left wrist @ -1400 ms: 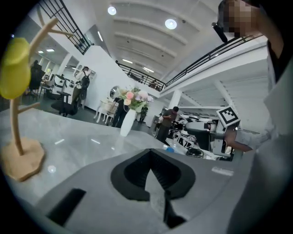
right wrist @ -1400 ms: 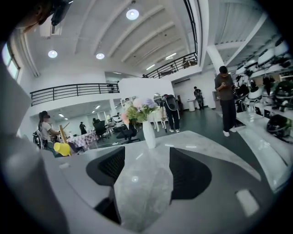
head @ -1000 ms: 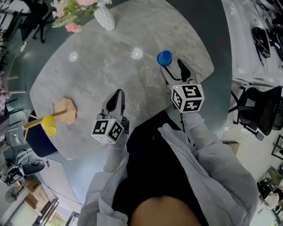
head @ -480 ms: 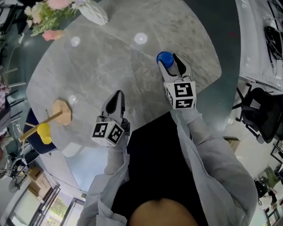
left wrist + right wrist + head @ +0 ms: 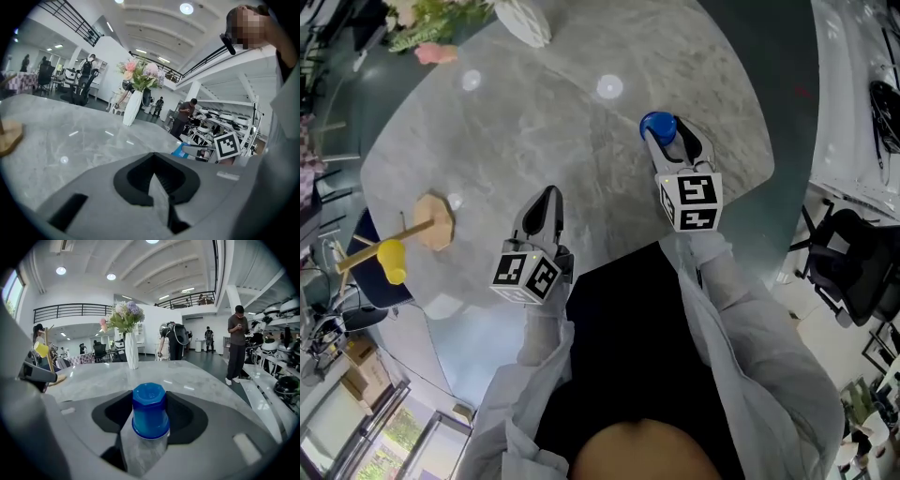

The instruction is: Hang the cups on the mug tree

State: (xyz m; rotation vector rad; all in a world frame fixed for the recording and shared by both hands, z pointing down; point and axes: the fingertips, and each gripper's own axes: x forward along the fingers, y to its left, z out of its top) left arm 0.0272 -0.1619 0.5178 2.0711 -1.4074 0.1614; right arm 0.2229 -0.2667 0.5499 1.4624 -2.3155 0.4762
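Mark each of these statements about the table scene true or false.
1. The blue cup stands upside down between the right claw's jaws. True; those jaws are closing around it.
2. The left claw holds a yellow cup. False: its jaws are together with nothing between them, and the yellow cup hangs on the mug tree.
3. A white vase with flowers stands on the grey table. True.
4. The blue cup already hangs on the mug tree. False: it stands on the table at the right claw, well apart from the tree.
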